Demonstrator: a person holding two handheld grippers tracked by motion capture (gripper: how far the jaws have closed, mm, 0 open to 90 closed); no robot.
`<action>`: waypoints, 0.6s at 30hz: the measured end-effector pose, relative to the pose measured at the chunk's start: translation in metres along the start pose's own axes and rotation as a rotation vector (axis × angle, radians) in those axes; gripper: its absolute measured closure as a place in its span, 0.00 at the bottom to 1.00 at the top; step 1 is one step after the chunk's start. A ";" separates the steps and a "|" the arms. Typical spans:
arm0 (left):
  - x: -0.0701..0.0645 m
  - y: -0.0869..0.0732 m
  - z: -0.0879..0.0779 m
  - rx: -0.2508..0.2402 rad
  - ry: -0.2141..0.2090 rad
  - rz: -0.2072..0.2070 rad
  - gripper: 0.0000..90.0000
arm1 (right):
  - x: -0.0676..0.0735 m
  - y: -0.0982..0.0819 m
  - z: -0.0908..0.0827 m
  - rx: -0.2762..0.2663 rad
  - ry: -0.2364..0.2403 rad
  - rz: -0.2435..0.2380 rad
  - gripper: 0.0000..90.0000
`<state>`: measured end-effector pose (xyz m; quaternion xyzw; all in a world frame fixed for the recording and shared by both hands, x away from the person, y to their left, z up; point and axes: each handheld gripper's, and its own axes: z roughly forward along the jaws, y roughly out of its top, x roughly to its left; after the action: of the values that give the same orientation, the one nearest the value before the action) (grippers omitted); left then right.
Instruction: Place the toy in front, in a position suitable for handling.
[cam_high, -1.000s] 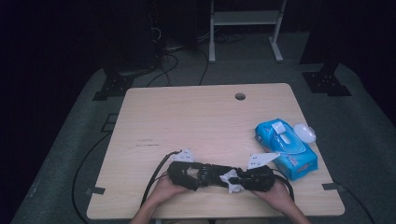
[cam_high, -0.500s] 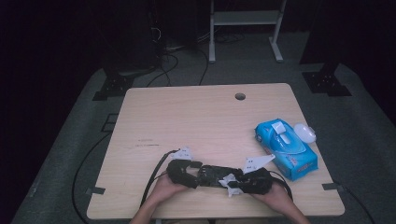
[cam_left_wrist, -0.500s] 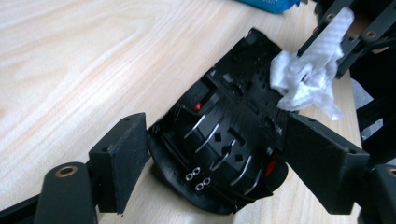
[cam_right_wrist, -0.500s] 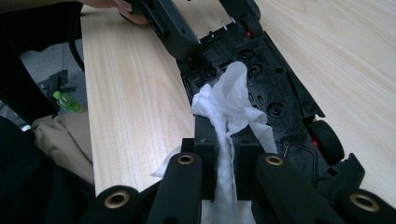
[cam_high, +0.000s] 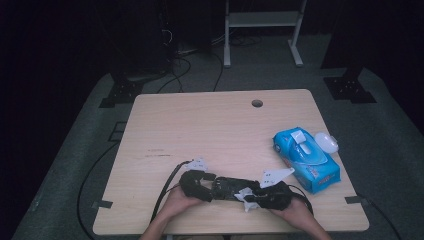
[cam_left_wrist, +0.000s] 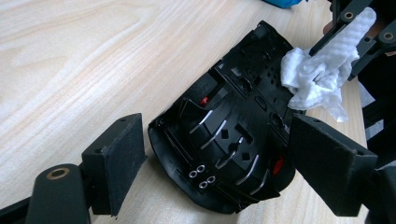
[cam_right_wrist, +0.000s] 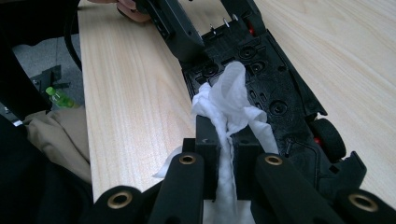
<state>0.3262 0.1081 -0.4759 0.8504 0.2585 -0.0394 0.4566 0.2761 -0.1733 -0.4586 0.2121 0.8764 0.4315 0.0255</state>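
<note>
Down at the near edge of the wooden desk (cam_high: 215, 125) we see both hands working over a black toy car (cam_left_wrist: 229, 140) that lies upside down, its underside with ribs, screws and small red parts facing up. The left tongs (cam_left_wrist: 217, 163) stand apart, one padded jaw on either side of the car's end; in the left gripper view the left pad sits just beside the shell, and whether the right pad touches it we cannot tell. In the high view the left tongs (cam_high: 196, 182) lie at the car's left end, with the person's left hand (cam_high: 176, 202) behind them.

The right tongs (cam_right_wrist: 229, 149) are pressed together on a crumpled white wipe (cam_right_wrist: 229, 105), which rests on the car's chassis near its middle. From the left gripper view the same wipe (cam_left_wrist: 322, 74) sits at the far end of the car's underside, pinched between the other tongs' jaws. A wheel with a red hub (cam_right_wrist: 327, 137) shows at the car's side in the right gripper view.

Well apart, toward the right edge of the desk, lies a blue pack of wipes (cam_high: 306, 159), with a small white rounded object (cam_high: 326, 142) just beside its far corner. A round hole (cam_high: 257, 103) is cut in the desk near the far edge, and black cables (cam_high: 165, 187) trail off the left tongs toward the floor
</note>
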 end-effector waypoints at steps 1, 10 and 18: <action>0.000 0.000 0.001 0.005 -0.003 -0.004 0.22 | 0.000 0.000 0.000 0.000 -0.001 -0.002 0.94; 0.004 0.000 0.004 0.036 -0.050 -0.077 0.24 | 0.003 -0.001 0.000 0.004 -0.004 -0.019 0.94; 0.009 -0.001 0.000 0.029 -0.082 -0.234 0.28 | 0.005 -0.001 0.000 0.002 -0.019 -0.035 0.94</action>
<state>0.3333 0.1115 -0.4791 0.8185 0.3367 -0.1308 0.4468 0.2708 -0.1718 -0.4585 0.2010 0.8801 0.4282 0.0414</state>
